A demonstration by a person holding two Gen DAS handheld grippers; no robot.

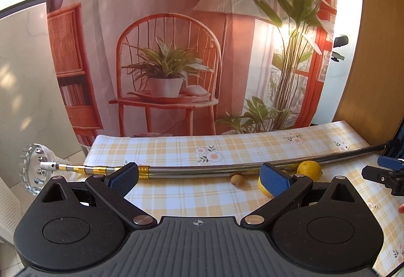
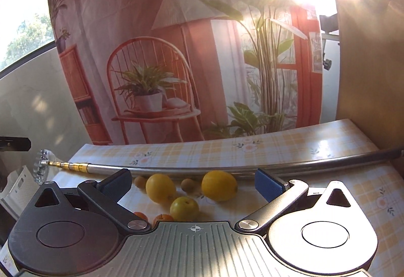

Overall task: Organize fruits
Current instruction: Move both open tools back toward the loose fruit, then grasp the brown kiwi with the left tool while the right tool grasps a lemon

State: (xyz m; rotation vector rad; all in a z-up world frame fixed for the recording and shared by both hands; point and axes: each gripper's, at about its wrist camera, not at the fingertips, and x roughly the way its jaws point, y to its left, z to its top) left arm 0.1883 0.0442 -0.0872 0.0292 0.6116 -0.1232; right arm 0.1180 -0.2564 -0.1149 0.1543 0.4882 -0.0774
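Observation:
Several fruits lie on the checked tablecloth [image 2: 328, 150]. In the right wrist view two lemons [image 2: 160, 188] [image 2: 219, 185] sit side by side, a yellow-green plum [image 2: 184, 208] in front of them, two small brown fruits [image 2: 188, 185] [image 2: 140, 181] behind, and two orange fruits [image 2: 162, 218] at the camera's edge. My right gripper [image 2: 193, 185] hovers open above them, nothing between its fingers. My left gripper [image 1: 199, 179] is open too, holding nothing. In its view a lemon [image 1: 309, 169], a second lemon [image 1: 262, 187] half hidden by the right finger, and a brown fruit [image 1: 237, 179] show.
A long metal telescopic pole [image 1: 214, 169] with a gold section and a round clear head [image 1: 31, 166] lies across the table behind the fruits [image 2: 252, 169]. A printed backdrop [image 1: 176, 50] hangs behind the table. A wooden panel [image 1: 378, 50] stands at right. The right gripper [image 1: 386, 174] shows at the left view's edge.

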